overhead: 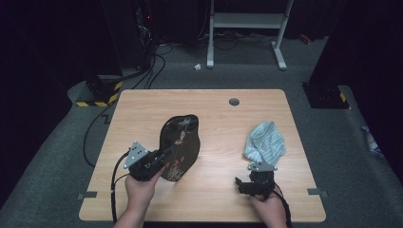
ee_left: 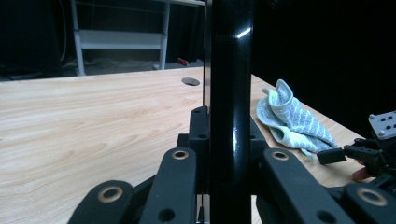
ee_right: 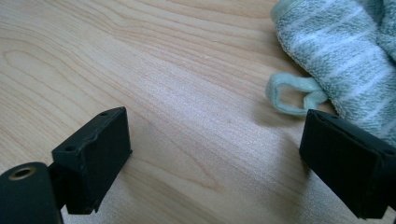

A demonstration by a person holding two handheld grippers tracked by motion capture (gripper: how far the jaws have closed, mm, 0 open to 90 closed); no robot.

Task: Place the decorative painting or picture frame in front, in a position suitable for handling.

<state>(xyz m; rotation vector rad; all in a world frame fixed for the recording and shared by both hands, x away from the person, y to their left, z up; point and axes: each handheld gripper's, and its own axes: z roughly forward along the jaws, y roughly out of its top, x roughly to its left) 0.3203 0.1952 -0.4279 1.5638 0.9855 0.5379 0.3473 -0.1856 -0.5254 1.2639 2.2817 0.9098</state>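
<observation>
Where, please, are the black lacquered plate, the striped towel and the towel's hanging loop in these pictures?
Black lacquered plate [overhead: 179,142]: high view, on its painted face.
Striped towel [overhead: 265,140]: high view, on the middle of the bundle.
Towel's hanging loop [ee_right: 293,94]: right gripper view, on the loop's band.

the high view looks forward and down from above the near edge, taking in the whole desk [overhead: 199,102], the dark floor and a white frame [overhead: 247,21] beyond. the left gripper view sits low, right behind the left tool [ee_left: 229,163], facing across the desk past a glossy black plate [ee_left: 231,70] held edge-on, and it shares the striped cloth [ee_left: 292,119] with the other two. the right gripper view hovers very close over the wood, its right tool [ee_right: 215,158] pointing at that cloth's edge.
</observation>
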